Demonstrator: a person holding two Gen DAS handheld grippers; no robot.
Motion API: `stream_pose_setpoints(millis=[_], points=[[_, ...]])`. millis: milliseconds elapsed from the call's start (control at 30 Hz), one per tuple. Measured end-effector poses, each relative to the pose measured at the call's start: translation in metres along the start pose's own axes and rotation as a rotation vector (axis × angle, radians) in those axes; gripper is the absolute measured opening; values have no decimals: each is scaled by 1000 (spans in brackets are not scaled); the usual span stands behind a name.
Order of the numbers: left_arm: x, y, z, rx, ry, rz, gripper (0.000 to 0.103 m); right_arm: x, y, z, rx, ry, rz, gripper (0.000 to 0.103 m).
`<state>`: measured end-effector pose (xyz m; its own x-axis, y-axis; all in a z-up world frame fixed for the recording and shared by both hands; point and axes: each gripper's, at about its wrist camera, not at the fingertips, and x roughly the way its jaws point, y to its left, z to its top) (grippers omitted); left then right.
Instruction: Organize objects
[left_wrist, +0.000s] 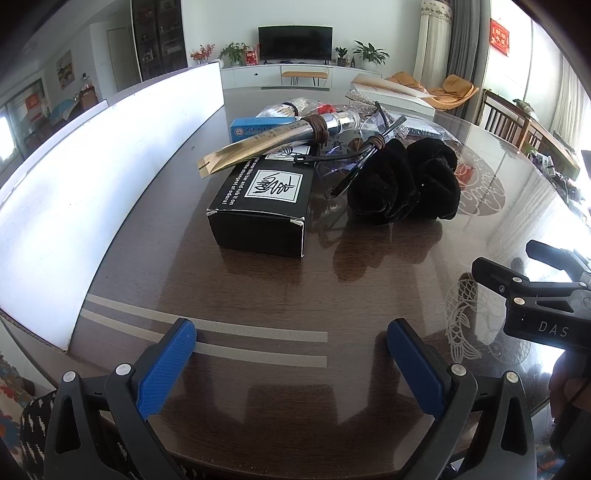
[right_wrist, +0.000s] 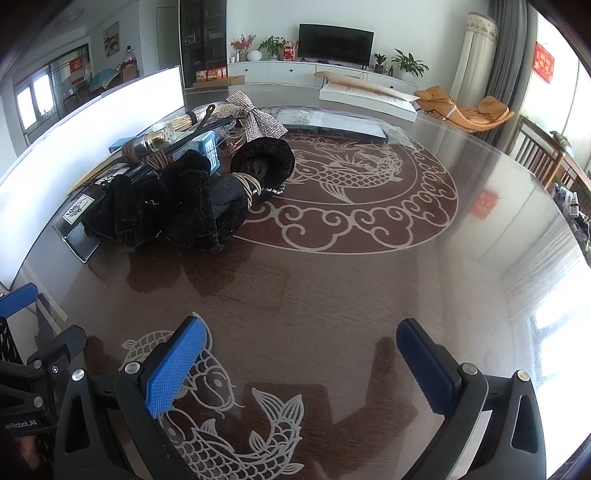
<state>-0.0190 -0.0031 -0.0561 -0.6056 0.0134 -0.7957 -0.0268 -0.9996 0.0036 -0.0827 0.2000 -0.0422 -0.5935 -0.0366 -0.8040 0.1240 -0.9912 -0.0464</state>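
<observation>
Both the left tongs (left_wrist: 291, 360) and the right tongs (right_wrist: 301, 363) stand wide apart, gripping nothing, low over the glossy surface (left_wrist: 332, 280). Ahead of the left tongs lies a black box (left_wrist: 262, 210); a black velvet scrunchie (left_wrist: 404, 186) sits just right of it, ahead-left of the right tongs.

Straight ahead of the tongs, a dark television (left_wrist: 294, 42) stands on a long white cabinet (left_wrist: 291, 75) against a pale wall, with potted plants (left_wrist: 370, 52) on both sides. Off to the right, grey curtains (right_wrist: 506, 55) frame bright windows (daylight glares in), near an orange lounge chair (right_wrist: 467, 109) and wooden chairs (right_wrist: 537, 155).
</observation>
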Motion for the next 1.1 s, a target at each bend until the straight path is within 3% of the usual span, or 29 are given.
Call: stream_pose_setpoints(millis=[333,567,1100], points=[[3,2,5,2,0,-4,103,15,-3,20,-53,69,74,103],[5,5,8,7,-5,-8,103,15,-1,17,-65,5,90,103],[6,6,10,12,-6,-11,103,16,1,20,-62,-1,86,103]])
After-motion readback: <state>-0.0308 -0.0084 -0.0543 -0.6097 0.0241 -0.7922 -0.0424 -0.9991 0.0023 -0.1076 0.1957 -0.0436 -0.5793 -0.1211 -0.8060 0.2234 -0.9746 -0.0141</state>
